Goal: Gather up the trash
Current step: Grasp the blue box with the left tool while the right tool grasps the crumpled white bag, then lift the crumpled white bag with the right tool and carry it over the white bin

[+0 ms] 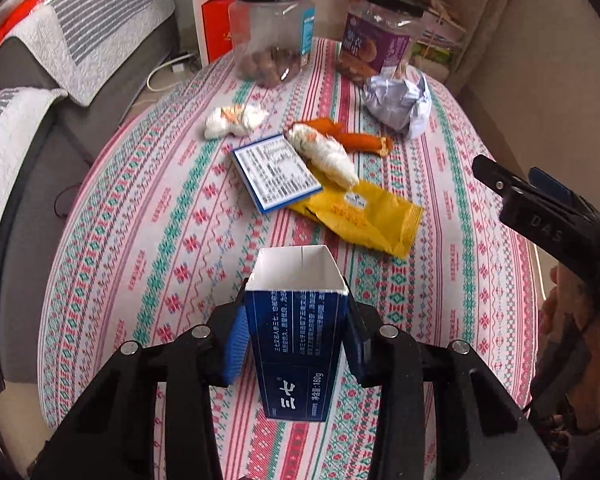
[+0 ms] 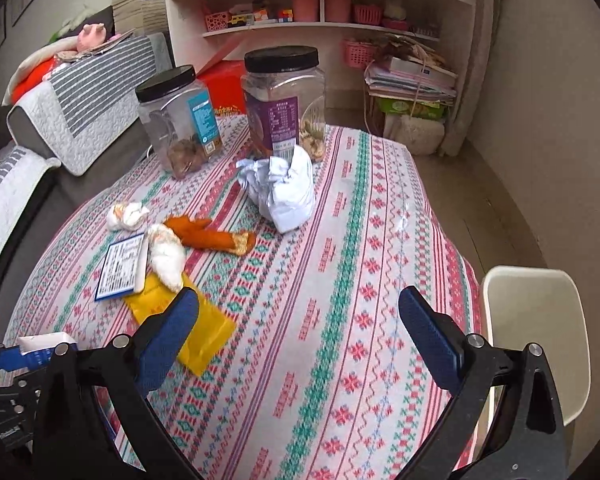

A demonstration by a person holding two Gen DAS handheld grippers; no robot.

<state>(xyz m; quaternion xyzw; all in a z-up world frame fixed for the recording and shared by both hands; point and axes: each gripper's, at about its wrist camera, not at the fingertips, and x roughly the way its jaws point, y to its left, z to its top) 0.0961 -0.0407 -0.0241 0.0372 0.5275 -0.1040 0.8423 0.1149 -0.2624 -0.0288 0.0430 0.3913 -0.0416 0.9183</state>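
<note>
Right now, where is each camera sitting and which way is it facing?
Left wrist: on the left gripper, angled down over the table; its pads clamp an open blue box; the right gripper and a hand show at the right edge.
Right wrist: on the right gripper, open over the cloth, facing shelves.
Shared: two jars, crumpled paper, orange peel, yellow wrapper.

On the table [image 2: 380, 240], 2 jars [image 2: 284, 100] stand behind the crumpled paper [image 2: 284, 196], seemingly touching.
</note>
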